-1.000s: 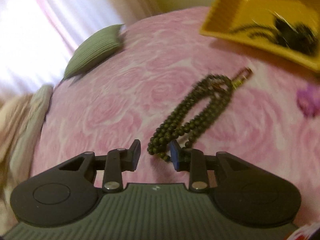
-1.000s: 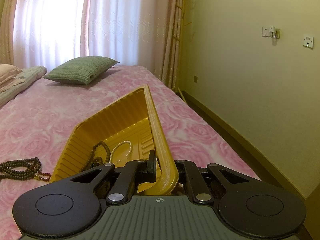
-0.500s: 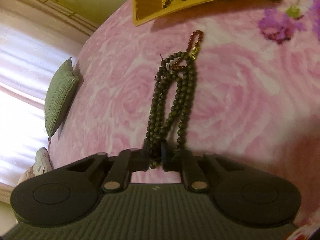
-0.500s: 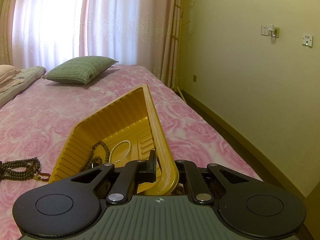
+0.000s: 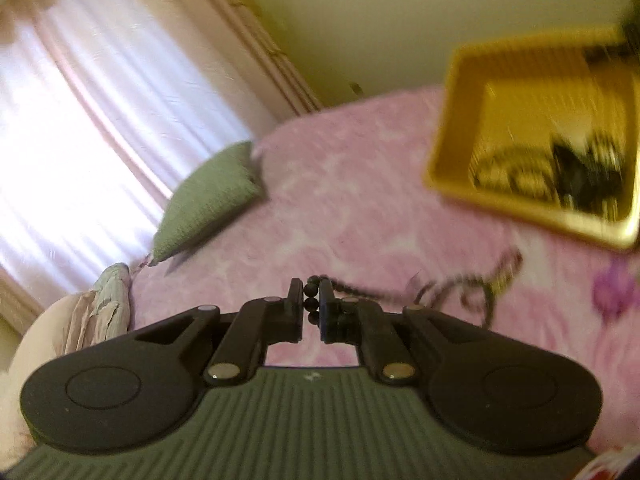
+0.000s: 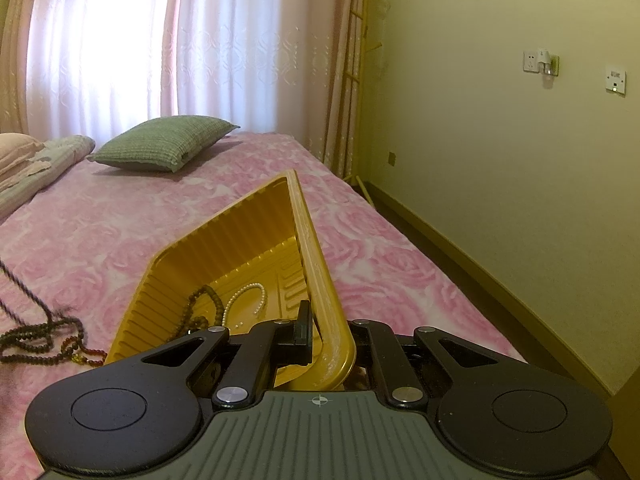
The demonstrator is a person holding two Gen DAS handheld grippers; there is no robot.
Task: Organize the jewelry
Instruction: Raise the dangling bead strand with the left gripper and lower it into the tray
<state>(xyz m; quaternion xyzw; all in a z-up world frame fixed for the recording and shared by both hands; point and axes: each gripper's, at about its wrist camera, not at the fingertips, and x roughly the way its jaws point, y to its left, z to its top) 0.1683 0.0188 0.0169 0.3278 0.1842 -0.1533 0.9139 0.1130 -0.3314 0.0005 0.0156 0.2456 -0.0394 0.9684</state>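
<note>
My left gripper (image 5: 311, 307) is shut on a string of dark green beads (image 5: 312, 303). The strand trails to the right and down toward the pink bedspread, blurred. In the right wrist view the same dark bead necklace (image 6: 44, 336) has one end lifted up to the left, its far end with reddish beads still lying on the bed beside the tray. My right gripper (image 6: 328, 336) is shut on the near rim of the yellow tray (image 6: 224, 248), which is tilted up. Inside the tray lie a brown bead strand (image 6: 200, 308) and a white pearl strand (image 6: 248, 300).
A green pillow (image 6: 164, 144) lies at the head of the pink rose-patterned bed (image 6: 100, 232), with folded bedding (image 6: 36, 164) at the left. Curtains (image 6: 160, 40) hang behind. The bed's right edge drops to the floor along a yellow wall (image 6: 500, 160).
The left gripper closed on the dark bead necklace and rose, pulling one end of the strand up off the bedspread. The right gripper and the tilted tray have stayed still.
</note>
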